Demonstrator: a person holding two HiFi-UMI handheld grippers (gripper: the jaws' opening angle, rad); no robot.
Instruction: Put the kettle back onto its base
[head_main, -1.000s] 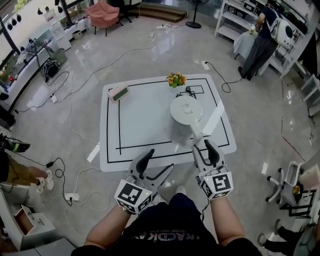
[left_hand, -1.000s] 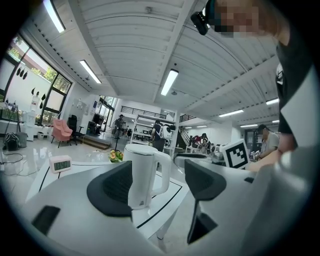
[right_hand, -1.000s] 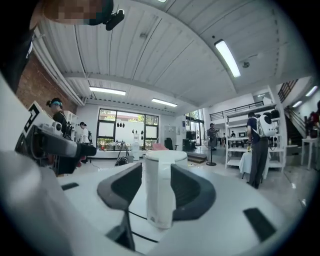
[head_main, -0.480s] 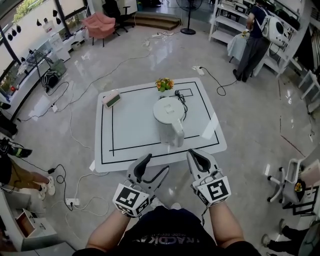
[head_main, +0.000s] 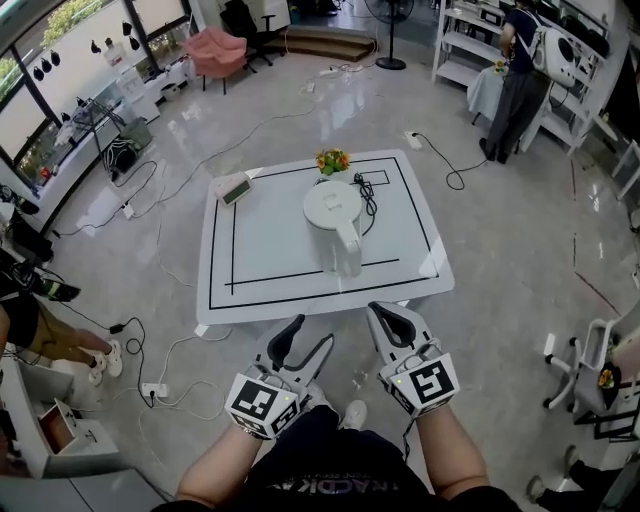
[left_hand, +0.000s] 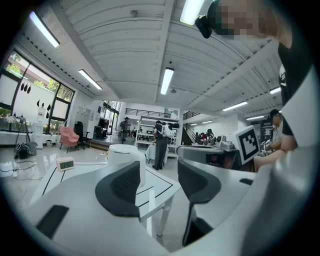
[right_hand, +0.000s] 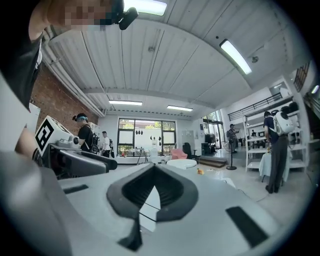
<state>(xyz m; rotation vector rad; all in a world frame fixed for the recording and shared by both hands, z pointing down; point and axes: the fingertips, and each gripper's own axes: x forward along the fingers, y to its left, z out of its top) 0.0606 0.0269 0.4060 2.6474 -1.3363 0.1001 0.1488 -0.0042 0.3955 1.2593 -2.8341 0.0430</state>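
The white kettle (head_main: 334, 212) stands upright on the white table (head_main: 260, 260), its handle turned toward me. No base shows apart from it; a black cord (head_main: 366, 192) lies by its right side. Both grippers hang off the table's near edge, clear of the kettle. My left gripper (head_main: 312, 335) has its jaws apart and closing, with nothing between them. My right gripper (head_main: 385, 313) is shut and empty. The kettle (left_hand: 125, 160) appears beyond the left gripper (left_hand: 160, 182) in the left gripper view. Its lid (right_hand: 181, 163) shows past the shut right gripper (right_hand: 154, 187).
A small bunch of flowers (head_main: 332, 160) and a desk clock (head_main: 237, 187) sit at the table's far side. Cables and a power strip (head_main: 153, 391) trail over the floor. A person (head_main: 520, 70) stands by shelves at the far right; a chair (head_main: 590, 370) is at my right.
Both grippers have drawn back from the kettle to off the table's near edge. The right gripper, open by the kettle's handle before, has shut empty. The left jaws have narrowed.
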